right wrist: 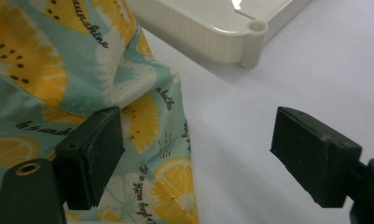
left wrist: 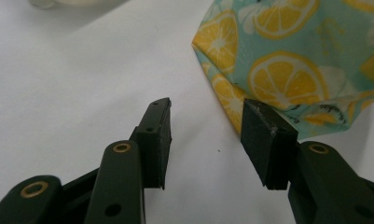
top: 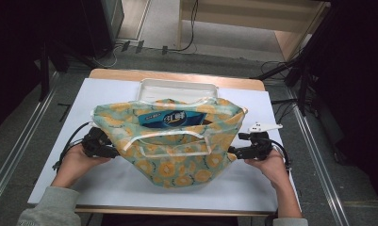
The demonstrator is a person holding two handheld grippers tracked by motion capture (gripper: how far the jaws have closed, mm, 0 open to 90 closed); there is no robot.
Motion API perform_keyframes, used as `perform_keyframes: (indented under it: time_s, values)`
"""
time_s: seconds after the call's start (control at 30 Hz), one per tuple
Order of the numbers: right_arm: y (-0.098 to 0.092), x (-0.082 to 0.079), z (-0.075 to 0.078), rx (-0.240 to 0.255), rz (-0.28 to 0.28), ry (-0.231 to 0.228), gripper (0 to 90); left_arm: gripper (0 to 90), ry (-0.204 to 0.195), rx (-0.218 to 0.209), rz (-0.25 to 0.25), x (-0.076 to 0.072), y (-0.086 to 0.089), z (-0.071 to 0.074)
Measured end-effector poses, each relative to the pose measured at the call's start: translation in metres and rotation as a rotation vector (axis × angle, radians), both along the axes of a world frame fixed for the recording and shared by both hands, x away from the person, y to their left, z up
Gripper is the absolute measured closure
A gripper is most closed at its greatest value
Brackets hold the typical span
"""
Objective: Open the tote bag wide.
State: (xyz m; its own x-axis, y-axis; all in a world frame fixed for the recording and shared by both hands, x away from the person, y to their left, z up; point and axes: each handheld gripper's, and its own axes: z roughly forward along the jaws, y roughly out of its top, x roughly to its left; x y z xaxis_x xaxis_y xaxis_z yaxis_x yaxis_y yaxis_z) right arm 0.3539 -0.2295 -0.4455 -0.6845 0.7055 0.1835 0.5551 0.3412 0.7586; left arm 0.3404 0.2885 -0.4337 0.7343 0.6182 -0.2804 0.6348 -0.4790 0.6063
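Note:
A fabric bag point(top: 177, 160) printed with lemons on pale green lies in the middle of the white table point(top: 106, 188), its mouth gaping upward. Inside it shows a blue packet point(top: 175, 118). My left gripper point(top: 114, 151) is at the bag's left end. In the left gripper view its jaws point(left wrist: 208, 112) stand open over bare table, with the bag's edge point(left wrist: 287, 70) just beyond the right jaw. My right gripper point(top: 234, 152) is at the bag's right end. It is open wide point(right wrist: 198, 128), with the bag's side fold point(right wrist: 82, 70) against its left jaw and nothing pinched.
A white plastic tray point(top: 177, 84) stands behind the bag at the table's far edge; its corner point(right wrist: 212, 28) is close ahead of the right gripper. A person's hands hold both grippers from the near side. Dark stands and cables surround the table.

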Motion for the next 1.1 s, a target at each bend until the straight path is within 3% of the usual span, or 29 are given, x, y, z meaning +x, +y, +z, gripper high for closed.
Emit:
perform_keyframes:
  time_s: [0.17, 0.27, 0.37, 0.47, 0.6, 1.1]
  values:
    - [0.0, -0.001, 0.003, 0.013, -0.001, -0.014, 24.0, 54.8, -0.032, 0.02, 0.02, 0.0, 0.003, 0.003]
    - [-0.004, -0.001, 0.005, 0.029, -0.006, -0.029, 29.7, 50.7, 0.002, 0.024, 0.045, 0.004, 0.006, 0.004]
    - [-0.007, 0.0, 0.008, 0.034, -0.008, -0.039, 35.6, 45.2, 0.057, -0.013, 0.07, 0.01, 0.011, 0.003]
    - [-0.007, 0.002, 0.009, 0.034, 0.006, -0.024, 38.2, 45.4, 0.044, -0.013, 0.08, 0.011, 0.013, 0.003]
    - [-0.006, 0.003, 0.011, 0.024, 0.012, -0.015, 42.4, 46.4, 0.037, -0.031, 0.066, 0.013, 0.016, 0.003]
    - [-0.005, 0.003, 0.013, 0.029, 0.027, 0.008, 47.7, 43.3, 0.032, -0.033, 0.051, 0.014, 0.015, 0.003]
